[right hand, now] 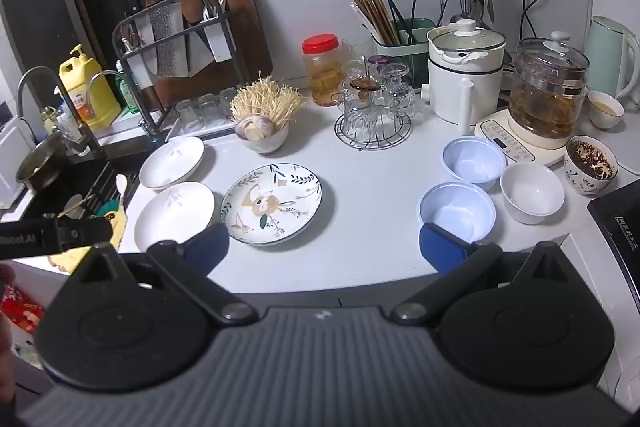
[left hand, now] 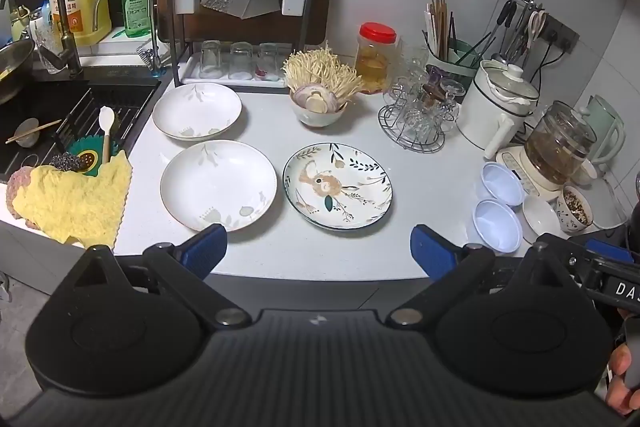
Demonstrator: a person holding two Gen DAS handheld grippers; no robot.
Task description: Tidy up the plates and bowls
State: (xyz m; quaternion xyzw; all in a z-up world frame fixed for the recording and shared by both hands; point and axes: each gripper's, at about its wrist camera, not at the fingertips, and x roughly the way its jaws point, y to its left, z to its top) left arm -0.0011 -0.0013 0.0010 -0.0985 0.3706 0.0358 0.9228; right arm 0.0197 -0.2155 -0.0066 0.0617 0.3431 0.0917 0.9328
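Note:
Two white plates lie on the grey counter, the far one [left hand: 197,111] [right hand: 172,162] and the near one [left hand: 218,185] [right hand: 174,215]. Right of them lies a floral plate [left hand: 337,185] [right hand: 272,204]. Further right stand two pale blue bowls, far [left hand: 502,183] [right hand: 473,159] and near [left hand: 497,225] [right hand: 457,211], beside a small white bowl [left hand: 540,213] [right hand: 532,192]. My left gripper [left hand: 319,254] hangs open over the counter's front edge, below the plates, holding nothing. My right gripper [right hand: 325,249] is open too, between the floral plate and the near blue bowl.
A sink [left hand: 60,115] with a yellow cloth [left hand: 72,203] lies left. Behind the plates stand a dish rack [left hand: 240,27], a bowl of mushrooms [left hand: 320,95], a red-lidded jar [left hand: 376,57], a glass rack [right hand: 374,115], a white pot [right hand: 466,75] and a glass kettle [right hand: 548,87].

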